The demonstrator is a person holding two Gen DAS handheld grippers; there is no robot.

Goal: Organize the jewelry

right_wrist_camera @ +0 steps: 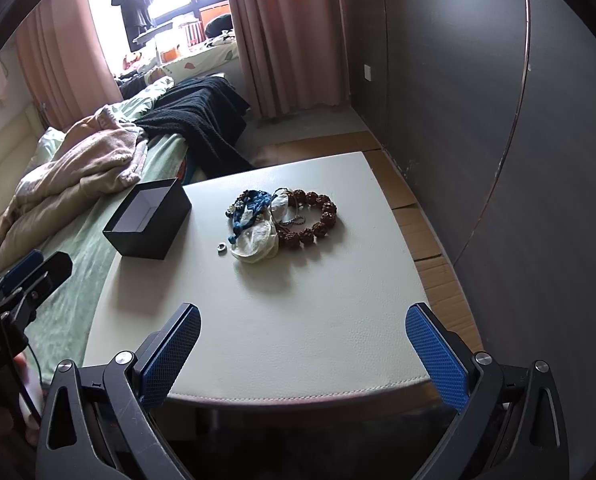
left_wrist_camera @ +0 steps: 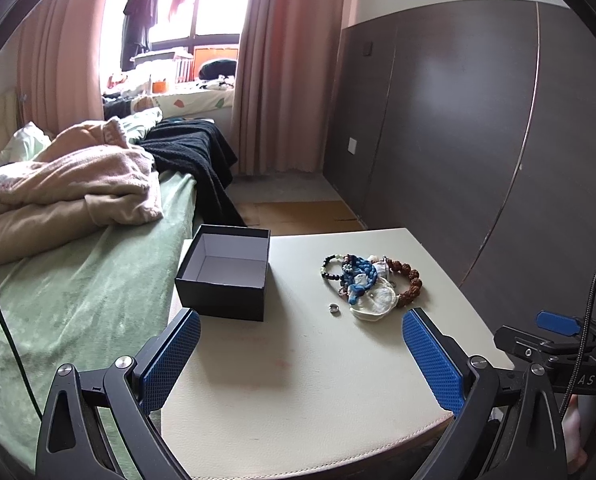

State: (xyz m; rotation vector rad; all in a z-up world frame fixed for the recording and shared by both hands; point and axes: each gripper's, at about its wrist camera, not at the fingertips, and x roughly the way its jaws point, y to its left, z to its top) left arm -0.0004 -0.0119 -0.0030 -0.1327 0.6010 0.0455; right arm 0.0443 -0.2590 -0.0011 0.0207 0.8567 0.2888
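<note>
An open black box with a white inside stands empty at the left of a cream table; it also shows in the right wrist view. A pile of jewelry lies to its right: a brown bead bracelet, a blue braided cord, a black bead bracelet, a white pouch. A small silver ring lies apart, in front of the pile. My left gripper is open and empty above the table's near part. My right gripper is open and empty above the near edge.
A bed with a green sheet, a pink blanket and a black garment runs along the table's left. A dark panelled wall stands at the right. Cardboard lies on the floor beyond the table.
</note>
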